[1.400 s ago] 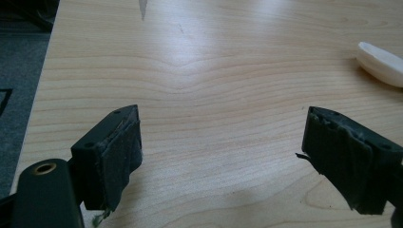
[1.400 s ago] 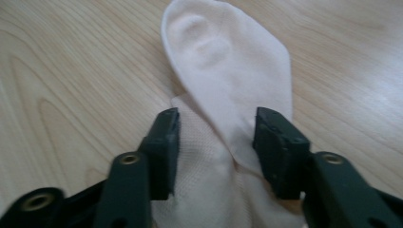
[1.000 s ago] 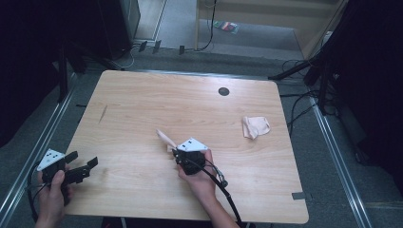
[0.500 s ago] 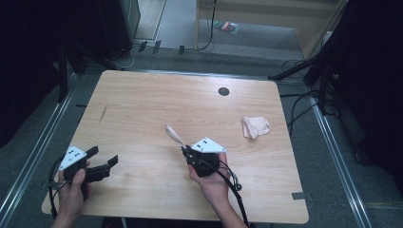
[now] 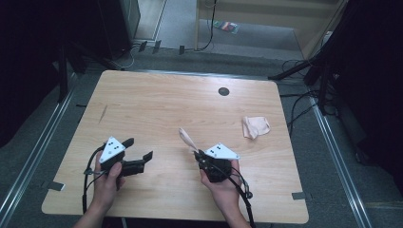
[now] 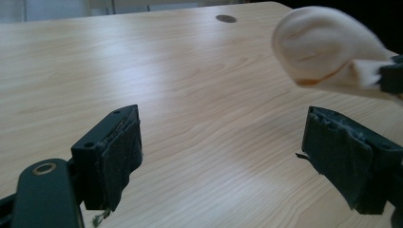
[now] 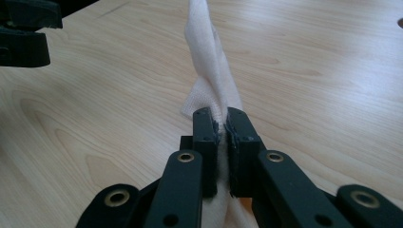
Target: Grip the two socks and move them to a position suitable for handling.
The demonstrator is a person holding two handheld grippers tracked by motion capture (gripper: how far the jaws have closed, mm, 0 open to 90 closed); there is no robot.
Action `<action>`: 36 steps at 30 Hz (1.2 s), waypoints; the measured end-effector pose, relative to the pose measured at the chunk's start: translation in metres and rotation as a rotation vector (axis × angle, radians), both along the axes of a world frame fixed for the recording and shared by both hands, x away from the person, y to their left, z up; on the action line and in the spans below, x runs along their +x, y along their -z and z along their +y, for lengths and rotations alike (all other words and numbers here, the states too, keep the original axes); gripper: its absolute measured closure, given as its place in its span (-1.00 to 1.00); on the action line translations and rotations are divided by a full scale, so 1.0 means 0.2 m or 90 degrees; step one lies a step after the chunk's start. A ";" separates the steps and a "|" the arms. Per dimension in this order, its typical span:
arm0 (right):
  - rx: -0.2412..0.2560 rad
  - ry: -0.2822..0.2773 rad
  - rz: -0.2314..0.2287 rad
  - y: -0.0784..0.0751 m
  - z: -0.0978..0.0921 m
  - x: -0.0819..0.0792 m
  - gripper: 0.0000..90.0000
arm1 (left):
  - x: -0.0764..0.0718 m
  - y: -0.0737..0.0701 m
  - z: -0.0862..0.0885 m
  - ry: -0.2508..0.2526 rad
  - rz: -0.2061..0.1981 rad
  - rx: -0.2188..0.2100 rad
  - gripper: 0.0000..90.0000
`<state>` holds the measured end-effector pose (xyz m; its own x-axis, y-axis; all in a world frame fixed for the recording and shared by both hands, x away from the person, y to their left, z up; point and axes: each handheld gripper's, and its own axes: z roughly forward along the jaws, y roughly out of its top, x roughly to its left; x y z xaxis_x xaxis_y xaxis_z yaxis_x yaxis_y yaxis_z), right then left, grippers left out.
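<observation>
A pale cream sock sticks up and away from my right gripper, which is shut on its near end above the table's front middle. In the right gripper view the sock rises straight out of the closed jaws of the right gripper. My left gripper is open over the front left of the table, its jaws wide apart and pointing right toward the sock. In the left gripper view the sock hangs at the upper right, beyond the open left gripper. A second cream sock lies crumpled at the right.
The wooden table has a round black cable hole near its far edge. Dark floor, cables and metal rails surround the table.
Both hands have moved right and slightly forward. The left gripper has come from the table's left edge in toward the sock. The right gripper stays shut on the sock.
</observation>
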<state>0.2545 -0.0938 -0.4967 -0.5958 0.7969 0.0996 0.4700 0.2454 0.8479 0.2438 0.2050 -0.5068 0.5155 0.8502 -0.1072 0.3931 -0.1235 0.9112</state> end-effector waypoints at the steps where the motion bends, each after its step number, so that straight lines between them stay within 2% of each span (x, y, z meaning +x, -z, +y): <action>1: 0.000 0.004 0.002 0.00 -0.01 0.00 0.89 | 0.01 0.00 -0.03 0.007 -0.001 -0.002 -0.70; 7: 0.008 0.014 0.008 0.03 -0.03 -0.01 0.89 | 0.05 -0.01 -0.20 0.039 -0.003 -0.010 -0.70; 11: 0.006 0.018 0.014 0.06 -0.02 -0.01 0.88 | 0.06 0.00 -0.23 0.045 -0.002 -0.018 -0.70; 13: 0.006 0.027 0.025 0.10 -0.02 -0.02 0.89 | 0.05 0.02 -0.24 0.049 -0.004 -0.019 -0.70; 19: -0.013 0.024 0.050 0.18 0.00 -0.03 0.88 | 0.02 0.10 -0.23 0.061 0.010 0.007 -0.70; 20: -0.013 0.007 0.070 0.21 0.00 -0.02 0.79 | 0.02 0.11 -0.21 0.061 0.017 0.006 -0.70; 21: -0.013 0.007 0.070 0.21 0.00 -0.02 0.79 | 0.02 0.11 -0.21 0.061 0.017 0.006 -0.70; 22: -0.010 0.005 0.078 0.22 0.00 -0.01 0.71 | 0.02 0.11 -0.20 0.055 0.020 0.003 -0.70; 23: -0.006 0.000 0.083 0.23 -0.01 0.00 0.45 | 0.02 0.11 -0.19 0.050 0.021 -0.002 -0.70; 25: -0.001 0.001 0.083 0.23 -0.02 0.00 0.09 | 0.02 0.11 -0.18 0.046 0.018 -0.010 -0.70; 27: 0.010 0.022 0.066 0.20 -0.05 0.00 0.00 | 0.02 0.10 -0.17 0.042 0.016 -0.008 -0.70; 28: 0.025 0.030 0.059 0.18 -0.07 0.00 0.04 | 0.02 0.10 -0.16 0.041 0.017 -0.006 -0.70; 30: 0.047 0.022 0.038 0.14 -0.11 -0.03 0.36 | 0.03 0.10 -0.16 0.042 0.020 -0.007 -0.70; 31: 0.048 0.011 0.028 0.12 -0.12 -0.04 0.45 | 0.03 0.11 -0.16 0.043 0.021 -0.008 -0.70; 32: 0.023 0.002 0.020 0.09 -0.12 -0.07 0.57 | 0.03 0.11 -0.16 0.042 0.020 -0.006 -0.70; 34: 0.018 0.000 0.022 0.10 -0.11 -0.08 0.58 | 0.03 0.11 -0.17 0.044 0.024 -0.004 -0.70; 36: -0.004 -0.003 0.025 0.11 -0.09 -0.08 0.51 | 0.03 0.12 -0.17 0.043 0.031 0.002 -0.70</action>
